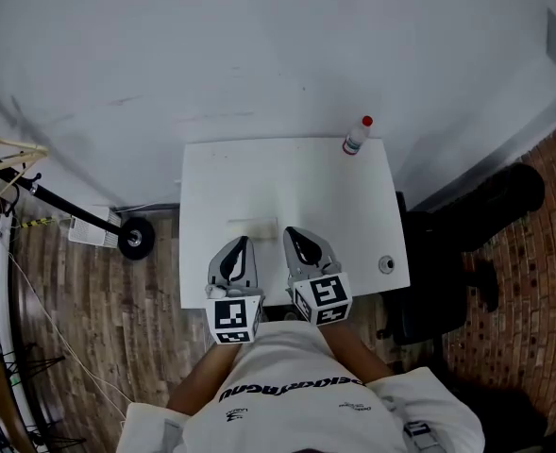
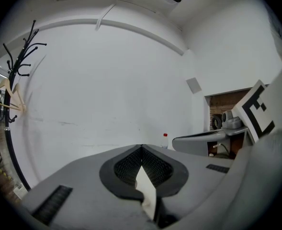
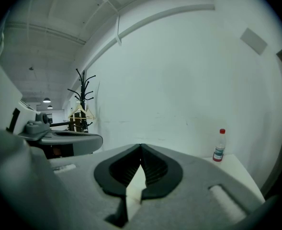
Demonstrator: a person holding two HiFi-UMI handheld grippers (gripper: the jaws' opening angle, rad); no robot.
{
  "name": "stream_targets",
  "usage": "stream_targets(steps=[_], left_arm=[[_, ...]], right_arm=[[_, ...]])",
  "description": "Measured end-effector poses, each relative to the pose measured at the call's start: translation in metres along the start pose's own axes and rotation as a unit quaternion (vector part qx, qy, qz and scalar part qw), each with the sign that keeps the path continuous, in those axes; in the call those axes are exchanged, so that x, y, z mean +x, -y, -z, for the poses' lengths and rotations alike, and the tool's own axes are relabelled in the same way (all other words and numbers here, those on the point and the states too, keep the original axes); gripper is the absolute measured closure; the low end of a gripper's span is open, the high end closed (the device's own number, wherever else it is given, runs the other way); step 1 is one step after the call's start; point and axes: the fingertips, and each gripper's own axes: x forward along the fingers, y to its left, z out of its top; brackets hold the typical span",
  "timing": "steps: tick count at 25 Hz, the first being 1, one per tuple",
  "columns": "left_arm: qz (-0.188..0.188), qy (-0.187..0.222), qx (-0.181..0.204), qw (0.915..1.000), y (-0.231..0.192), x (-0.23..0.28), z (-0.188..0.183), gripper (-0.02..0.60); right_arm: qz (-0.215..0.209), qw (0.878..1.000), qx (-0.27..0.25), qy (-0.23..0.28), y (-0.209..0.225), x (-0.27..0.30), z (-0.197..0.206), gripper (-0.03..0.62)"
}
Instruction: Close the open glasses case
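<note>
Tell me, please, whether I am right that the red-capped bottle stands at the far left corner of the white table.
Not quite: the red-capped bottle stands at the far right corner of the white table, not the far left. The head view shows this.

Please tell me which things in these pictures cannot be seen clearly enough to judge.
1. The glasses case: in the head view it is only a faint pale shape on the white table, too small to tell open or closed.
2. Both gripper views: the shut left tongs and right tongs hide the case.
3. Small round thing at the table's right edge: too small to name.
4. Bottle label: too small to read.
</note>
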Motion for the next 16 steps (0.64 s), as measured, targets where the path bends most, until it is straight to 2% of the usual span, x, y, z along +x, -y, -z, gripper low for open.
stream_targets(steps=[16], left_arm=[[-0.005,0.024,0.014,0.9996,-0.008,0.006,-0.016,0.584]], right_arm=[[-0.004,1.0,-0.011,0.024,-0.001,0.003,-0.015,0.594]])
